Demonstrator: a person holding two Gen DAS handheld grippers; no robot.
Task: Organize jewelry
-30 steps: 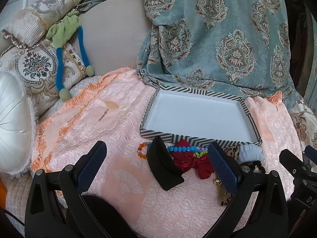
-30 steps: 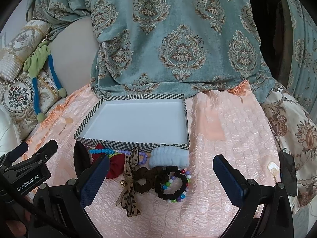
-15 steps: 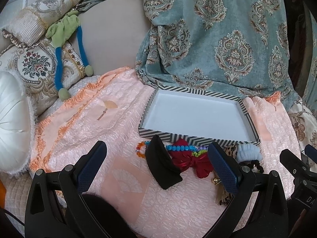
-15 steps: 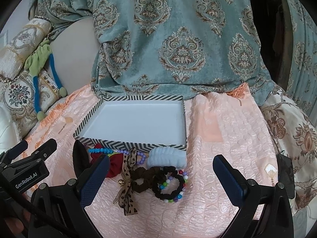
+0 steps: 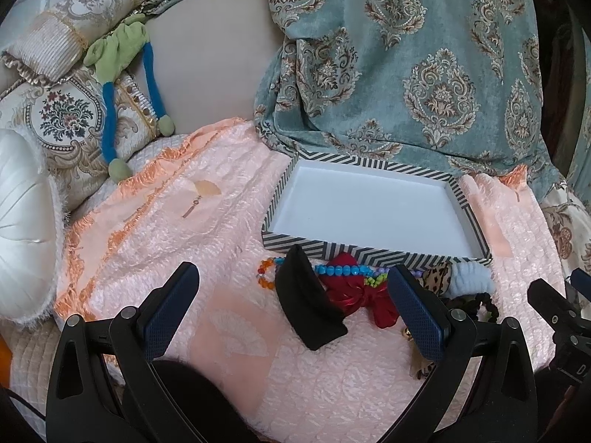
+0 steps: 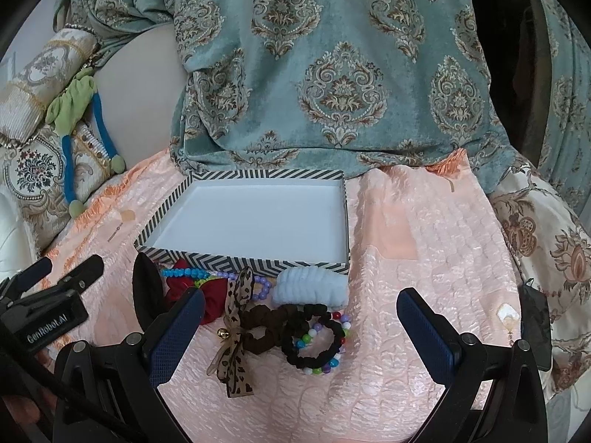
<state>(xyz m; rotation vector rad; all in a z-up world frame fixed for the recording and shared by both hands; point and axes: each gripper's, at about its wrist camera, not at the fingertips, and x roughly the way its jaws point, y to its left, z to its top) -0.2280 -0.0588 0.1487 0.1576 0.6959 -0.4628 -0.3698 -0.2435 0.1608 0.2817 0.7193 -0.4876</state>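
With our left gripper and right gripper both spread wide and empty, we read the pile as staged for loading: one black clip, one red bow, one leopard bow, one blue scrunchie, two dark scrunchies, touching the one empty striped box.
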